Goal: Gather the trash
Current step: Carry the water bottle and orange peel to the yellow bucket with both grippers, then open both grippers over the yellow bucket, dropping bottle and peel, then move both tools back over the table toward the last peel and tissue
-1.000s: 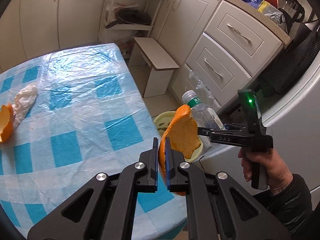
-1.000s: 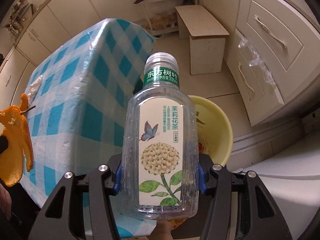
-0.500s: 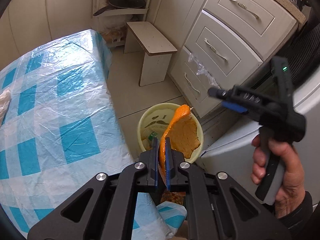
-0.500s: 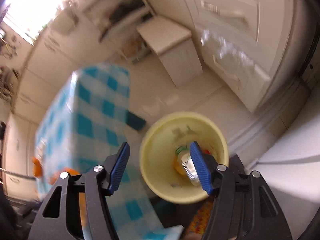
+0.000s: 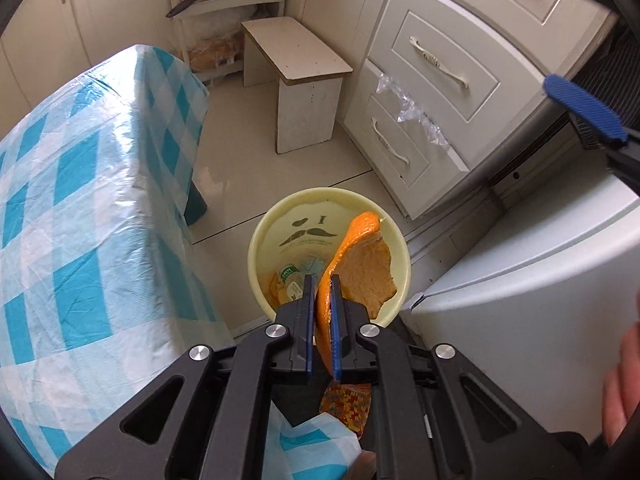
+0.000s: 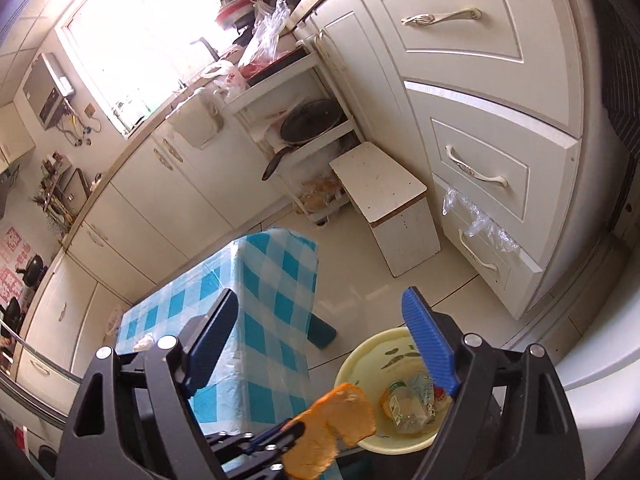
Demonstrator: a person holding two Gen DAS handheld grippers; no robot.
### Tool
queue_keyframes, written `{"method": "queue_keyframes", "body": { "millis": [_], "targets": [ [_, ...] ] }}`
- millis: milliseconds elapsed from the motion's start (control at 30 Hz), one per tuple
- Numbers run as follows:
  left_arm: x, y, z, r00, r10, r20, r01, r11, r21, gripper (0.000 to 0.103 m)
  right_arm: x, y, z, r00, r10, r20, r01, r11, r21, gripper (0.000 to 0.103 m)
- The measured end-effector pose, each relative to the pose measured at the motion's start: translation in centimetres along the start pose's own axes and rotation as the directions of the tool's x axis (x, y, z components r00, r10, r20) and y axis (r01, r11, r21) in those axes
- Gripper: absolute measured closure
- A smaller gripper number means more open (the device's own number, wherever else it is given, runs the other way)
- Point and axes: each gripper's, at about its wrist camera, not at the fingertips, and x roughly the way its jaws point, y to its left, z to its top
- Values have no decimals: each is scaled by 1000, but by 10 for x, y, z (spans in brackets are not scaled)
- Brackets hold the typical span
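Note:
My left gripper (image 5: 323,280) is shut on a large orange peel (image 5: 360,264) and holds it right over the yellow trash bin (image 5: 276,216) on the floor. The clear plastic bottle (image 6: 404,408) lies inside the bin (image 6: 360,364) with other scraps. My right gripper (image 6: 324,328) is open and empty, raised above and to the right of the bin; one blue pad (image 5: 584,110) shows at the right edge of the left wrist view. The peel (image 6: 332,428) and the left gripper's tip show low in the right wrist view.
The table with a blue-checked plastic cloth (image 5: 80,208) stands left of the bin. A small white stool (image 5: 300,80) and a drawer cabinet (image 5: 440,80) stand behind it. A white appliance (image 5: 520,300) is close on the right. White tissue (image 6: 144,342) lies on the table.
My right gripper opened and dropped the bottle into the bin, then lifted away. My left gripper carried the peel from the table edge to over the bin.

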Motion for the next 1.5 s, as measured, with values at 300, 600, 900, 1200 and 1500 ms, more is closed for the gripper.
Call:
{"method": "queue_keyframes", "body": {
  "millis": [300, 600, 900, 1200, 1500],
  "targets": [
    [8, -8, 3, 999, 27, 21, -27, 1000, -3, 67, -5, 0, 5, 1000, 11, 21, -11, 1000, 6, 22],
    [-29, 8, -14, 987, 121, 106, -125, 992, 35, 51, 5, 13, 2, 1000, 28, -4, -28, 999, -19, 22],
    [-65, 39, -36, 965, 205, 165, -217, 975, 52, 43, 22, 41, -8, 998, 40, -53, -43, 997, -70, 21],
    [-96, 113, -65, 930, 315, 188, -315, 949, -29, 38, 43, 73, -22, 994, 35, -108, -51, 987, -151, 20],
    [-142, 248, -92, 858, 486, 167, -430, 857, -282, 37, 67, 111, -43, 985, 24, -170, -65, 968, -244, 20]
  ]
}}
